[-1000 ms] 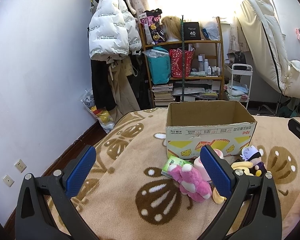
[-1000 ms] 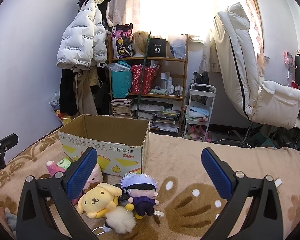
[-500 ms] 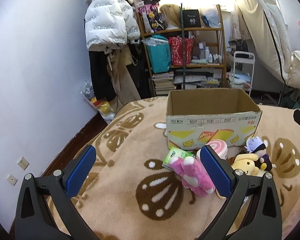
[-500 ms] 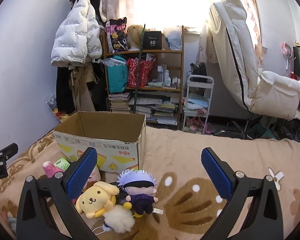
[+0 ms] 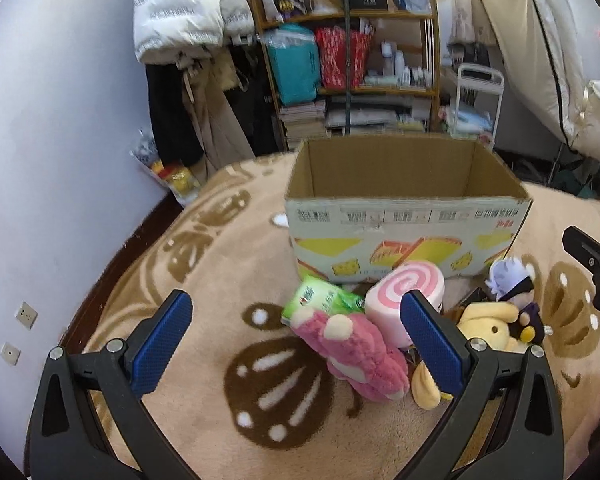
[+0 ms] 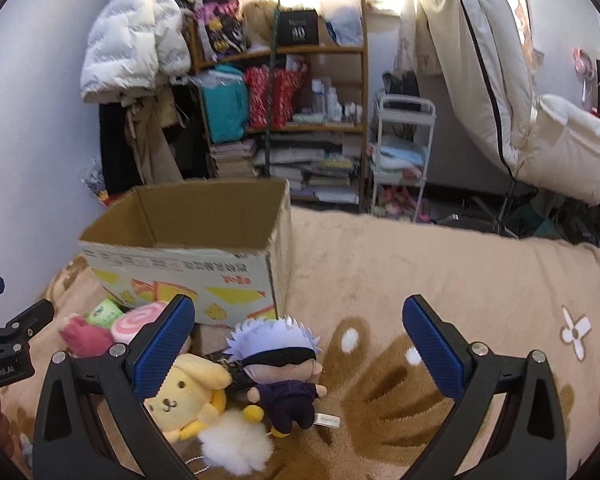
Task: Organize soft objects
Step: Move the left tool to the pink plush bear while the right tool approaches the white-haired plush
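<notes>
1. Several soft toys heaped on the patterned blanket point(image 5: 148, 280) just in front of the open cardboard box point(image 5: 404, 220): pink plush point(image 5: 356, 352), pink-swirl roll cushion point(image 5: 404, 292), green pack point(image 5: 320, 300), yellow dog plush point(image 6: 184, 392), white-haired doll point(image 6: 280, 368), white pompom point(image 6: 236, 444).
2. Box apparently empty as far as visible, so likely very early in the sorting.
3. Left tongs point(image 5: 296, 344) spread wide, holding nothing, aimed low toward the pink plush and roll cushion.
4. Right tongs point(image 6: 298, 344) likewise wide open and empty, hovering over the doll and yellow dog plush.
5. Probable step in hand: closing in on one toy for a first pick.
6. Best done by centring a single toy between the pads, squeezing the body rather than a limb or a keychain loop, then lifting clear of its neighbours, since the toys touch and overlap.
7. Worth keeping the two pairs of tongs apart; each shows at the edge of the other's view.
8. Readable writing: "40" on a dark box on the shelf point(image 6: 300, 32); printed text along the box's front too blurred to read; green pack's label unreadable.
</notes>
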A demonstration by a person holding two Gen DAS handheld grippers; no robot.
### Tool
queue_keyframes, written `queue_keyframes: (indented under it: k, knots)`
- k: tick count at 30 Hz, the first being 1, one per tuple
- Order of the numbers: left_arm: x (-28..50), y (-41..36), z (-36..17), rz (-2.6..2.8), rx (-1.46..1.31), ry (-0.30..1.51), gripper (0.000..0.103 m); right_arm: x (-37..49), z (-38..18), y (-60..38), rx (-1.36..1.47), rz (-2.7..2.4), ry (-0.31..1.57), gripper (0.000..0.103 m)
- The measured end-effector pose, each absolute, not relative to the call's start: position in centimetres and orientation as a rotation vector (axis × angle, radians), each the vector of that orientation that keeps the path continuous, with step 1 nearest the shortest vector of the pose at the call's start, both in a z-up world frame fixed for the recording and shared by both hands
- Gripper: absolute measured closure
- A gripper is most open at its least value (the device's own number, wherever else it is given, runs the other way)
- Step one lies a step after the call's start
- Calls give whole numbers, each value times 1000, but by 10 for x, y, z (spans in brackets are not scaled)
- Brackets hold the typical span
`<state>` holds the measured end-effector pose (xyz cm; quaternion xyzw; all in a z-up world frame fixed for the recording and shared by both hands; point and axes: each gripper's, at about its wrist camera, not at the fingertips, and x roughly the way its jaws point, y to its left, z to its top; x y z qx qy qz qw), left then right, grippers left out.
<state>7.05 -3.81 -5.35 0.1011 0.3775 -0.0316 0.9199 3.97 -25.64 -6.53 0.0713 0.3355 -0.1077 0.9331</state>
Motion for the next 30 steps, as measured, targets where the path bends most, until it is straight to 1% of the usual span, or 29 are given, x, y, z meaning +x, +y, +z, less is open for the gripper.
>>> queue_keyframes:
  k: [6, 13, 22, 30]
  knots:
    - [90, -48, -83, -90, 214, 908, 1, 63, -90, -262, 172, -210, 787, 0]
    - [107, -51, -108, -76, 215, 1006, 1, 82, -111, -254, 155, -180, 869, 0]
    - [116, -51, -128, -58, 233, 1092, 1, 97, -131, -239, 112, -153, 954, 0]
    - [118, -50, -137, -51, 239, 1119, 1, 102, -139, -244, 139, -142, 991, 0]
